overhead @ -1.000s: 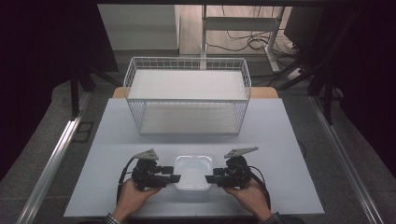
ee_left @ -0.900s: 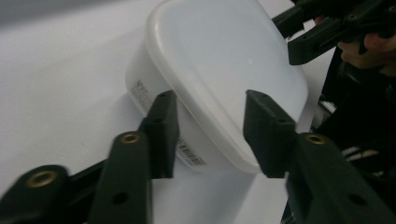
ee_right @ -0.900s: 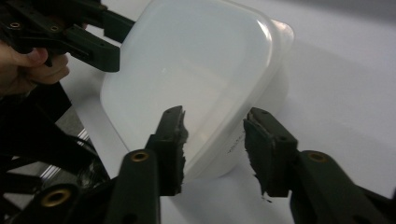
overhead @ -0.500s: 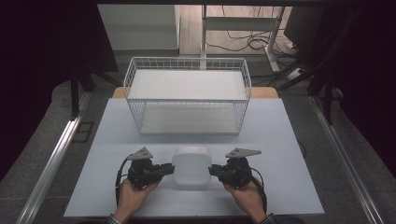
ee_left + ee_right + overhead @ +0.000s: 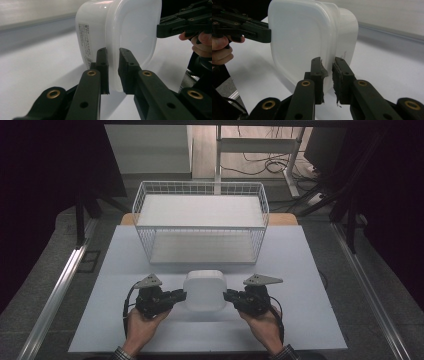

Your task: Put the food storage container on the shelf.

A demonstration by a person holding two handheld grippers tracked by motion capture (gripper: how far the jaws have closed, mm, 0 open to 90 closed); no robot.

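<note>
Grip on the white plastic container [image 5: 205, 290] was already made from both sides, so the pick-up part of the work looked done; what seemed left was carrying it up the frame to the wire basket [image 5: 200, 190] and setting it inside, judging by how things lay. In the high view the container sat low in the centre of the frame, tipped on edge between the two tools and apparently lifted off the pale table [image 5: 310, 270], though contact underneath could not be told for certain.

The left gripper [image 5: 113, 70] had its jaws nearly together, pinching the container's thin rim, and they had just been closing onto it. The right gripper [image 5: 327, 75] stood the same way, jaws narrow and clamped on the opposite rim, also just closed.

The container showed no lid, and its open side faced the bottom of the high view; it looked empty through the translucent wall. The basket, in the upper middle of the frame, held nothing that could be seen.
</note>
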